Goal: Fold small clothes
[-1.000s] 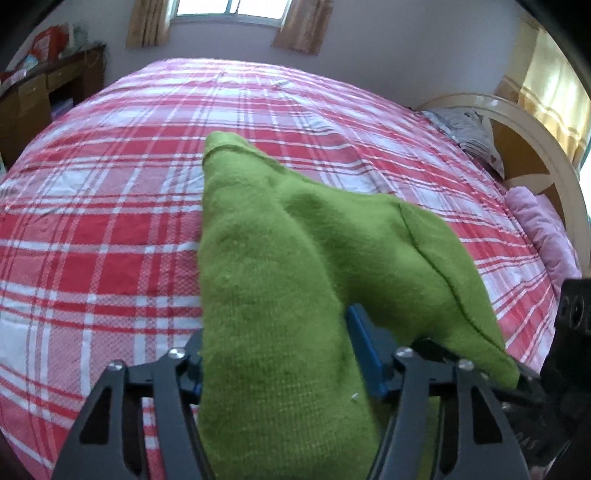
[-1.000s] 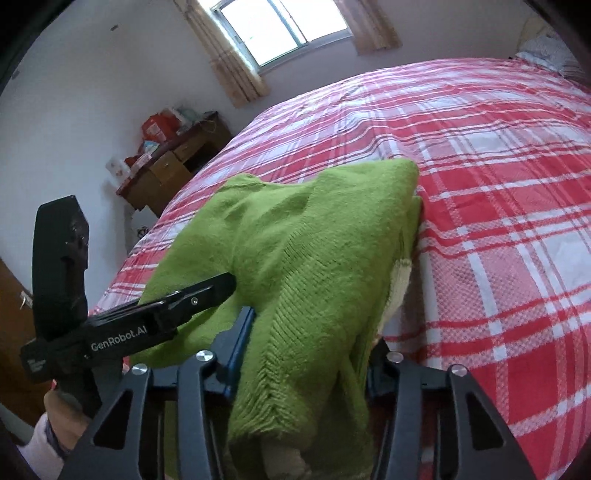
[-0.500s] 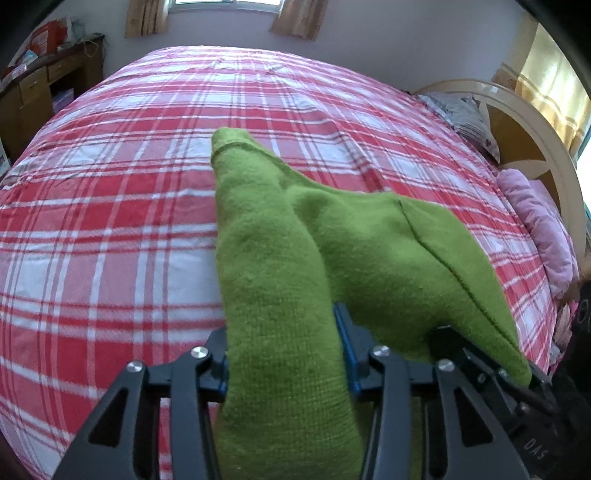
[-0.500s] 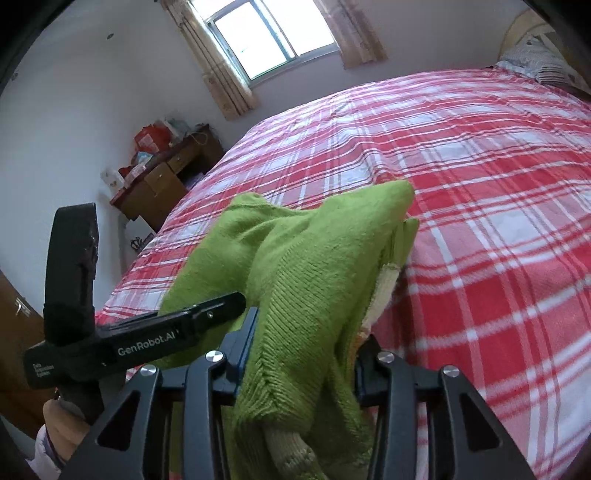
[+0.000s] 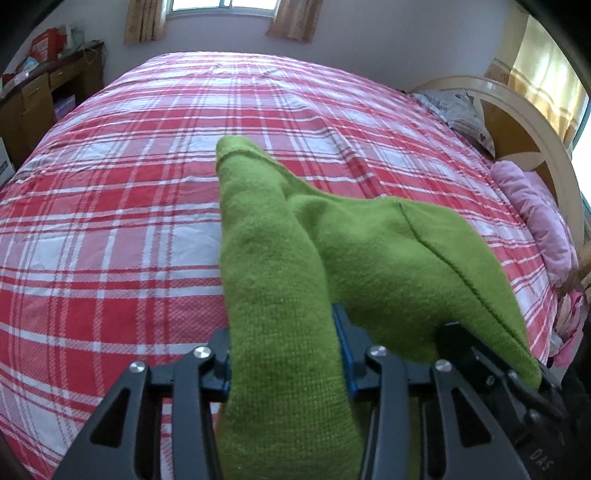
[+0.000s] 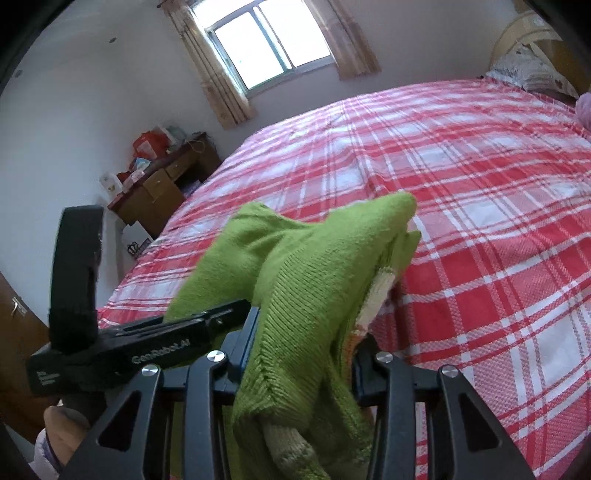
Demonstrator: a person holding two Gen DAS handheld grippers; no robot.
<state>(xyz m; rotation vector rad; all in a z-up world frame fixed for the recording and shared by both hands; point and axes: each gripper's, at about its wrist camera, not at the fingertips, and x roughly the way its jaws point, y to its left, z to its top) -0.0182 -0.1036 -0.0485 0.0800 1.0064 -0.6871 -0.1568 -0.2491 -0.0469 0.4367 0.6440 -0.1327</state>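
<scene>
Now both tongs grip one green sweater (image 5: 280, 280) above the bed (image 5: 110, 229). Left tongs (image 5: 284, 354) are clamped on a thick fold of it; that fold runs long and narrow straight away from the camera, its tip pointing toward the window (image 5: 221, 3). A second flap spreads rightward, toward the headboard (image 5: 535, 122). Right tongs (image 6: 299, 347) are clamped on the ribbed edge (image 6: 295, 332), and the cloth rises forward to a blunt corner aimed across the plaid sheet. A cream lining (image 6: 376, 295) peeks out on the right. Left of the bed stands a desk (image 6: 162, 184).
</scene>
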